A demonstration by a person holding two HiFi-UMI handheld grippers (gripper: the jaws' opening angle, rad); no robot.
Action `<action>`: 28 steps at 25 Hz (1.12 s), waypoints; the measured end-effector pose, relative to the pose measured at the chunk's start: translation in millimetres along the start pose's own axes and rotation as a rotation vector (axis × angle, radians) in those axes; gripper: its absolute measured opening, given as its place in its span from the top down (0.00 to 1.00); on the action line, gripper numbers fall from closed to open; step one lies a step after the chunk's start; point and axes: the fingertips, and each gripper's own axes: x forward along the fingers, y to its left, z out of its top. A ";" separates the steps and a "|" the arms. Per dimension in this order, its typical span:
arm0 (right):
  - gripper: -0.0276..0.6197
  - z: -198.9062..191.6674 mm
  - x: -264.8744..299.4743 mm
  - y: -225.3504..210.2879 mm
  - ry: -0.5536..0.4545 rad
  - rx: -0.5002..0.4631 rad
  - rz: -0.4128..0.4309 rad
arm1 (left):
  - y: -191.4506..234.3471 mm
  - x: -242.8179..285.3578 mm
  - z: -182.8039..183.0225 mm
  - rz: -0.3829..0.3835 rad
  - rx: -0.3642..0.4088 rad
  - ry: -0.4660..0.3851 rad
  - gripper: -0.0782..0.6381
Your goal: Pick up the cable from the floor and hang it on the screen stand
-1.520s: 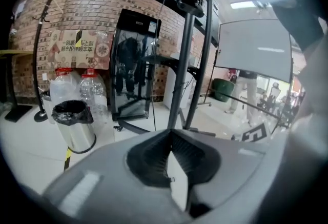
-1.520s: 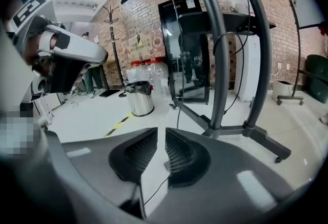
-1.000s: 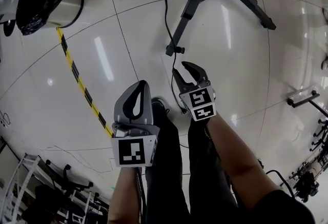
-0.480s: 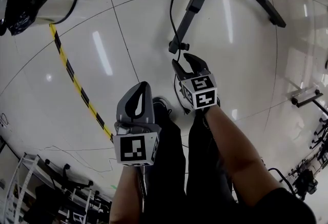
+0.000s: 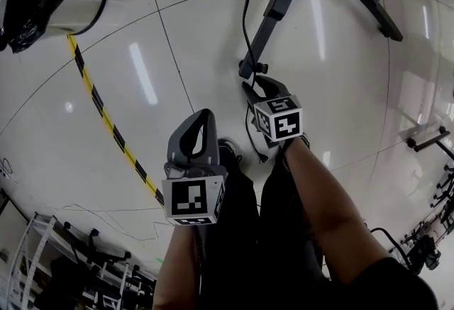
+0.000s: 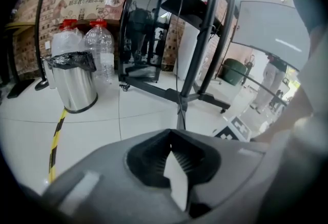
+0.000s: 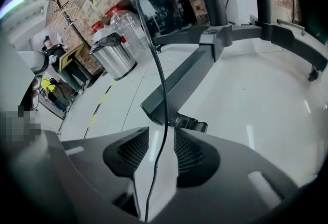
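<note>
Right arm is stretched out ahead of me, bare forearm sloping down to the floor, and the right gripper point(image 5: 259, 83) is pointed at the foot of the screen stand point(image 5: 273, 14). In the right gripper view its jaws are apart and closing, with the cable point(image 7: 159, 74) running straight through the gap. There's floor showing on both sides of it, so the pads aren't pinching it yet. The left gripper point(image 5: 204, 117) is tucked in close over my left leg, jaws pressed together with nothing in them.

Compared with a second ago, the right gripper has crept forward. It was back near my shoe, and now its tips sit just short of the caster point(image 7: 189, 124) at the end of the stand leg. The left one has barely shifted.

The cable drops from the top of the head view alongside that leg, passes the caster and trails off toward my feet on the white tile floor point(image 5: 340, 89). The leg and caster sit right in front of the jaws, so it's tight there. Off to the left is a steel bin point(image 5: 64, 0) with a black liner, and a yellow-black tape line point(image 5: 106, 113) runs diagonally past it. A couple of big water bottles point(image 6: 97, 38) stand behind the bin.
</note>
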 end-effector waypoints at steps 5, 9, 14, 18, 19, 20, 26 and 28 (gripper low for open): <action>0.85 -3.9 0.7 -3.7 0.024 -0.002 -0.007 | 2.6 -1.8 -4.0 -0.002 -0.009 0.004 0.88; 0.90 -4.9 1.2 -1.1 0.045 -0.017 0.007 | 4.9 -3.5 -6.6 0.009 -0.021 0.010 0.88; 0.93 -1.1 -6.2 2.5 0.041 0.007 0.042 | 1.7 -8.6 -1.6 -0.005 -0.026 -0.006 0.88; 0.93 3.5 -12.2 18.7 0.044 -0.044 0.080 | 0.7 -15.8 0.8 0.002 -0.033 -0.008 0.88; 0.94 2.2 -14.3 18.9 0.052 -0.046 0.081 | -0.7 -16.9 1.4 0.004 -0.036 -0.010 0.88; 0.94 1.6 -16.9 18.6 0.058 -0.049 0.082 | -2.5 -18.2 2.1 0.006 -0.039 -0.012 0.88; 0.94 16.3 -46.8 36.3 0.036 -0.070 0.116 | -12.2 -41.5 15.9 0.005 -0.061 -0.045 0.88; 0.94 22.2 -62.6 44.1 0.031 -0.072 0.127 | -15.7 -52.0 23.0 0.013 -0.068 -0.052 0.88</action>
